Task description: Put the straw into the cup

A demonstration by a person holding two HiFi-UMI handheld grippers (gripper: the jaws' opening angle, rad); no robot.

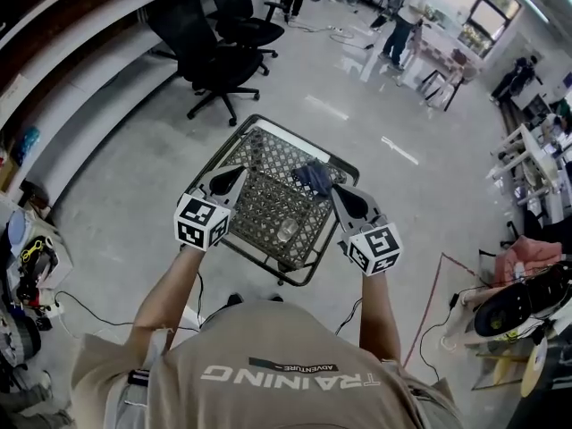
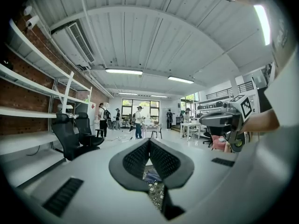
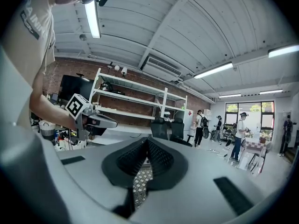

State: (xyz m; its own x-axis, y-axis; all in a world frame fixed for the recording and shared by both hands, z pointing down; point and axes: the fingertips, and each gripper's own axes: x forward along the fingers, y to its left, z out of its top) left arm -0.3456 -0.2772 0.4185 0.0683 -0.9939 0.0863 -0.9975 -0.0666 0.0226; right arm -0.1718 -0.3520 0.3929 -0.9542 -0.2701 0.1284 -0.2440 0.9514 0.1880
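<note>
Head view
L gripper (image 1: 234,175): centre-left, over left edge of mesh table (image 1: 268,155), jaws closed, empty.
R gripper (image 1: 341,193): centre-right, over table's right edge, jaws closed, empty.
Cup (image 1: 287,231): clear, upright on mesh, lower centre, between the 2 grippers, touching neither.
Blue cloth (image 1: 313,178): table's upper right, just beside R gripper tip.

L gripper view
Jaws: tips meet mid-frame, nothing between.

R gripper view
Jaws: tips together, nothing held; mesh shows below.
</note>
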